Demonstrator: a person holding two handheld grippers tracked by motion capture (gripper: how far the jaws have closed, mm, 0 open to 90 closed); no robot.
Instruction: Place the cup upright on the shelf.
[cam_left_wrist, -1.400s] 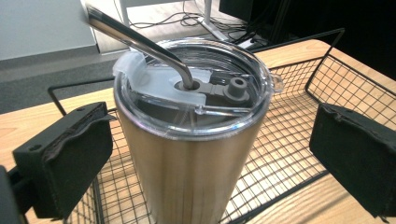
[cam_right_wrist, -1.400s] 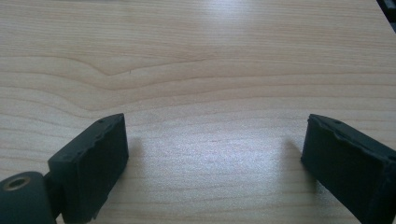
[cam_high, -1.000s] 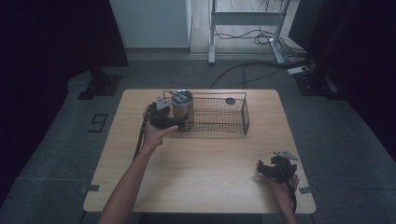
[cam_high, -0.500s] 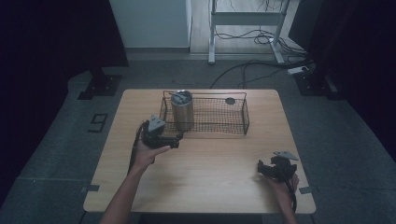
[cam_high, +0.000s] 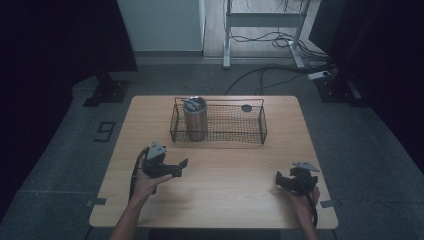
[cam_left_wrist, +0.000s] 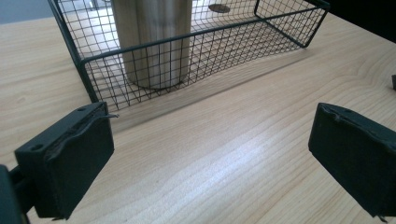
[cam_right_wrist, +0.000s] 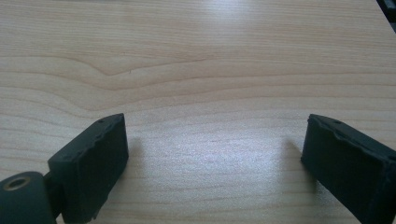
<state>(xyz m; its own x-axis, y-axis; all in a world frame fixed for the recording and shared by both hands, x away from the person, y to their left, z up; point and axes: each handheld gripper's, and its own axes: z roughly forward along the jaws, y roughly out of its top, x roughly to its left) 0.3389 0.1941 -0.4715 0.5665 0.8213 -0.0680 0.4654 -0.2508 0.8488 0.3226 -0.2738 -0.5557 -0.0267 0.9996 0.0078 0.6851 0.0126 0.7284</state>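
A steel tumbler (cam_high: 195, 119) stands upright in the left end of a black wire basket (cam_high: 235, 139) at the back of the wooden table (cam_high: 220, 185). In the left gripper view the tumbler (cam_left_wrist: 154, 37) rises behind the basket's mesh wall (cam_left_wrist: 243, 46). My left gripper (cam_high: 175, 169) hovers open over the table's left front, well short of the basket, with nothing between its jaws. My right gripper (cam_high: 286, 183) rests open near the right front edge, empty. Its own view holds bare wood between the jaws (cam_right_wrist: 212, 158).
A small dark round disc (cam_high: 246, 108) lies in the basket's far right part. Beyond the table stand a white cabinet (cam_high: 162, 25) and a metal frame (cam_high: 265, 20) with cables on the floor. A dark marker (cam_high: 105, 132) lies on the floor at left.
My left gripper let go of the tumbler, which stays standing in the basket, and drew back toward the table's front left. The right gripper has not moved.
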